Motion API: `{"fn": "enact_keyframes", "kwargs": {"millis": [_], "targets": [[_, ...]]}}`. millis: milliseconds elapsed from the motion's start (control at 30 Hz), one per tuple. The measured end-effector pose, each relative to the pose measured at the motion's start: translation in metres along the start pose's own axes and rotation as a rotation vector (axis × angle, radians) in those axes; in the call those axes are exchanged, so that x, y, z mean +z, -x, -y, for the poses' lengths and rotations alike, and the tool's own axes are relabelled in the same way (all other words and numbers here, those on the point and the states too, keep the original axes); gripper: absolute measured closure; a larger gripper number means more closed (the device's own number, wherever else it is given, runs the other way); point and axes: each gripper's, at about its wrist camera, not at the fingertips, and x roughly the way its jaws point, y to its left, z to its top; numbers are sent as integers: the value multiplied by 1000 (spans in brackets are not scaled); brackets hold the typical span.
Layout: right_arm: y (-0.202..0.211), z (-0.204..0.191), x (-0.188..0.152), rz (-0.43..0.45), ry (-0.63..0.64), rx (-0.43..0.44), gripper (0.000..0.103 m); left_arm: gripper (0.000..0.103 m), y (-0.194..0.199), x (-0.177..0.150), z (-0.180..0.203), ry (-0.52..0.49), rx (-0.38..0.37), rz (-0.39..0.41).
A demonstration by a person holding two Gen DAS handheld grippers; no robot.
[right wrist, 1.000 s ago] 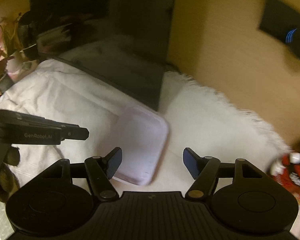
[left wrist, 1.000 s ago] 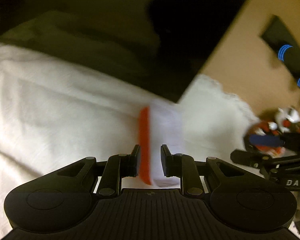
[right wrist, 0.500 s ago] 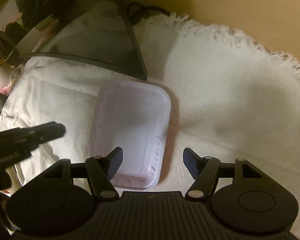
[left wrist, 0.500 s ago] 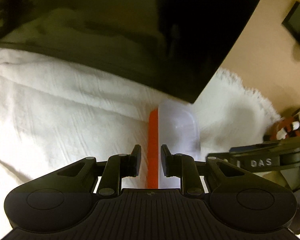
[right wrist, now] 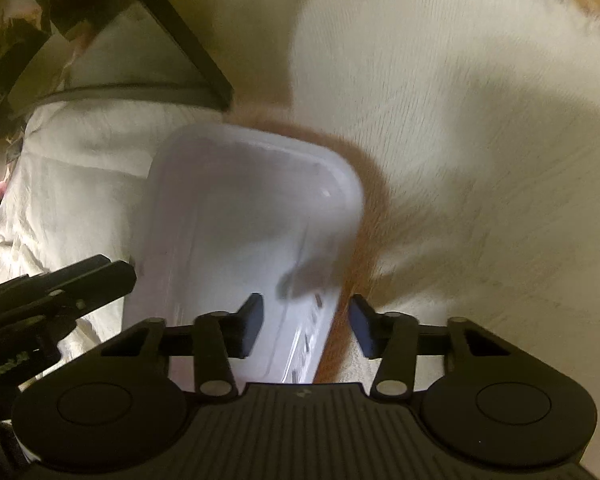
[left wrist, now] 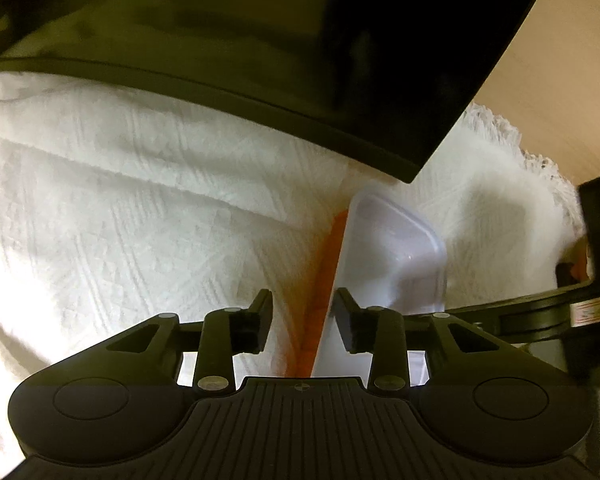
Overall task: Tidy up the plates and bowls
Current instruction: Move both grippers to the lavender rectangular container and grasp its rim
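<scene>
- Left hand-held gripper [left wrist: 300, 322]: jaws have just been opening, rim of white tray [left wrist: 384, 264] between them but unpressed; tray rests on white cloth [left wrist: 120, 208], could tip.
- Right hand-held gripper [right wrist: 303, 326]: jaws have just been closing astride tray wall [right wrist: 324, 300], not yet clamped; may slip or skid tray.

Translucent plastic dish [right wrist: 244, 216] (textured cloth [left wrist: 112, 200]).

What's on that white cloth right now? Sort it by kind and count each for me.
Translucent white rectangular tray: 1
Orange tray under it, only its edge showing: 1
Dark monitor screen: 1
Hand-held tools: 2, left tool and right tool
White cloth itself: 1
Total: 6
</scene>
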Motion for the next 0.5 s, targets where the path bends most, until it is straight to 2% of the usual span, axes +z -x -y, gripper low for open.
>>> {"fn": "enact_keyframes", "kwargs": {"millis": [100,133,167,200,300,400,500], "targets": [[-9,3,2,-17,-11,18,65,69,-6,1,2,-5,-8,-19],[-9,3,4,-17,-5,22,70,69,-9,1,3,-6,-12,-37],[-7,2,4,-21,5,37,79,64,-12,0,5,-8,-21,-52],[-5,1,4,-28,9,61,82,63,-13,-2,7,-17,-19,-58],[6,-4,0,-18,11,94,83,63,-13,-7,12,-53,-3,-62],[19,-6,-9,11,0,110,83,64,-3,-6,10,-38,-22,-69],[44,-9,-17,54,-10,122,83,66,28,-4,16,-62,-46,-19]]}}
